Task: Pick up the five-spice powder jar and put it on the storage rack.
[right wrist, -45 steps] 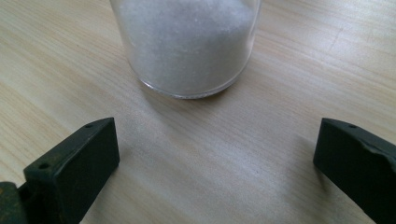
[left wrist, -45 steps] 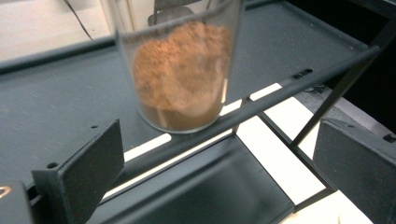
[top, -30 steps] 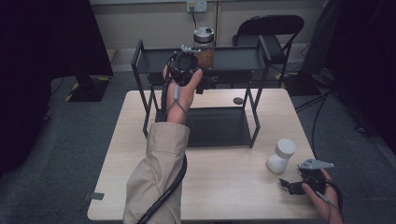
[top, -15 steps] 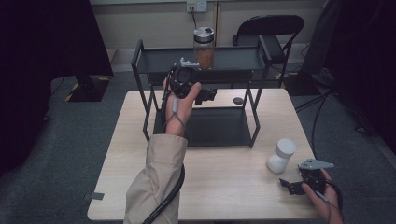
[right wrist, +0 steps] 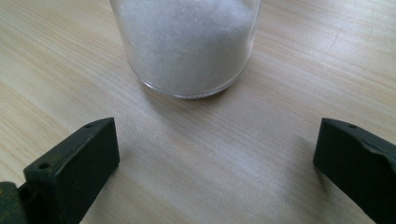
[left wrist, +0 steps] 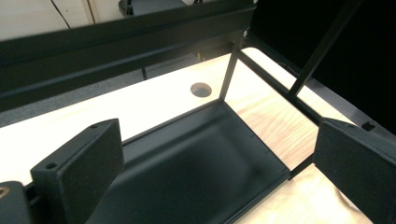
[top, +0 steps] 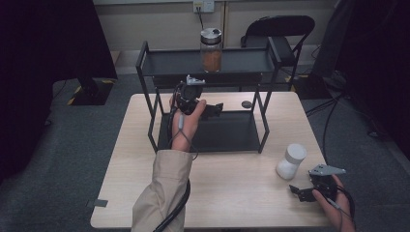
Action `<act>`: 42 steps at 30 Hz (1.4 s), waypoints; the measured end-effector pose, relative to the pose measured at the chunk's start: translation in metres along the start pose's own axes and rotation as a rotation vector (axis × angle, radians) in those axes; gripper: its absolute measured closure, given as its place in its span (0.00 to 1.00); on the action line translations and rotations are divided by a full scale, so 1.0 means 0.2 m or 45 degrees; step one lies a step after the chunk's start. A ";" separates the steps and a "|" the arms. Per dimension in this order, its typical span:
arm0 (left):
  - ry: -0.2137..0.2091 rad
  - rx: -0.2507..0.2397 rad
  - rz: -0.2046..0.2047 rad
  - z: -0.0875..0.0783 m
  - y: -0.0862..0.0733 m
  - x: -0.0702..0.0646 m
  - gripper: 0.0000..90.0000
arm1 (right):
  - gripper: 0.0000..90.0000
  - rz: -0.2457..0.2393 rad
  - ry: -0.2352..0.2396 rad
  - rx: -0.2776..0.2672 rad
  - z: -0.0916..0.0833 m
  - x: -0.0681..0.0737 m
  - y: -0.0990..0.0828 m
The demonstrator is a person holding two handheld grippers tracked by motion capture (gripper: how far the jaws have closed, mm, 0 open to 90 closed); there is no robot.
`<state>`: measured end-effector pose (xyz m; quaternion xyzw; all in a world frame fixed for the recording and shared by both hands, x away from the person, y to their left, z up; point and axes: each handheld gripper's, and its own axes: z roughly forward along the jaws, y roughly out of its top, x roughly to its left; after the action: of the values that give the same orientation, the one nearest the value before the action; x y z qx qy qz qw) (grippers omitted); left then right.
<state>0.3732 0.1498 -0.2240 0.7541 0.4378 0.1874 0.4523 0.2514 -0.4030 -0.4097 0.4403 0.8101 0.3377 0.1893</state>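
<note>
High view: the left claw (top: pixel 215 109) hangs w/ jaws wide apart and nothing in them, just under the top shelf of the black rack (top: pixel 145 63), over its lower tray. The jar w/ orange-brown stuff (top: pixel 211 49) stands upright on that top shelf, apart from the claw. The white jar (top: pixel 291 161) stands on the table (top: pixel 125 164) at the front right, and the right claw (top: pixel 302 192) sits low just in front of it, also wide open and empty. In the right gripper view the white jar (right wrist: pixel 187 44) is centred ahead of the jaws, not yet between them. My read: next up is the white jar. To do it well, slide fwd low and level, get both pads past the widest part of the body, close below the lid, then lift straight up so it doesn't tip.
</note>
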 end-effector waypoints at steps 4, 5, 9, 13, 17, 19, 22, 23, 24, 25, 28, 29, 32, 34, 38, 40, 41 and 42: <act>-0.007 -0.005 -0.020 0.02 -0.05 0.02 0.01 | 0.00 0.000 0.000 0.000 0.00 0.00 0.00; -0.016 -0.006 -0.026 0.02 -0.07 0.03 0.01 | 0.00 0.000 0.000 0.000 0.00 0.00 0.00; -0.013 -0.003 -0.033 0.04 -0.11 0.04 0.01 | 0.00 0.000 0.000 0.000 0.00 0.00 0.00; -0.023 0.009 -0.029 0.05 -0.15 0.05 0.01 | 0.00 -0.001 0.000 0.000 0.00 0.00 0.00; -0.022 0.004 -0.038 0.06 -0.20 0.06 0.01 | 0.00 -0.001 0.000 0.000 0.00 0.00 0.00; -0.021 0.004 -0.043 0.07 -0.22 0.07 0.01 | 0.00 -0.001 0.000 0.000 0.00 0.00 0.00; -0.024 0.009 -0.048 0.08 -0.26 0.08 0.01 | 0.00 -0.001 0.000 0.000 0.00 0.00 0.00; -0.023 0.011 -0.050 0.08 -0.27 0.08 0.01 | 0.00 0.002 0.000 0.002 0.00 0.00 0.00; -0.023 0.010 -0.054 0.09 -0.28 0.08 0.01 | 0.00 0.002 0.000 0.001 0.00 0.00 0.00; -0.027 0.007 -0.063 0.09 -0.29 0.09 0.01 | 0.00 0.002 0.000 0.002 0.00 0.00 0.00; -0.030 0.010 -0.075 0.10 -0.32 0.09 0.01 | 0.00 0.001 0.001 0.002 0.00 0.00 0.00; -0.030 0.017 -0.073 0.10 -0.33 0.10 0.01 | 0.00 0.001 0.001 0.002 0.00 0.00 0.00; -0.024 0.037 -0.070 0.12 -0.36 0.09 0.01 | 0.00 0.001 0.000 0.002 0.00 0.00 0.00; -0.024 0.045 -0.076 0.13 -0.38 0.09 0.01 | 0.00 0.001 0.001 0.002 0.00 0.00 0.00; -0.029 0.056 -0.083 0.15 -0.42 0.10 0.01 | 0.00 0.001 0.001 0.002 0.00 0.00 0.00; -0.027 0.068 -0.084 0.16 -0.45 0.10 0.01 | 0.00 0.001 0.000 0.002 0.00 0.00 0.00; -0.027 0.067 -0.090 0.17 -0.46 0.10 0.01 | 0.00 0.001 0.000 0.002 0.00 0.00 0.00; -0.026 0.071 -0.091 0.17 -0.47 0.09 0.01 | 0.00 0.001 0.001 0.002 0.00 0.00 0.00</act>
<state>0.3603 0.1674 -0.3243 0.7520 0.4650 0.1510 0.4421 0.2514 -0.4030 -0.4095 0.4407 0.8101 0.3373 0.1887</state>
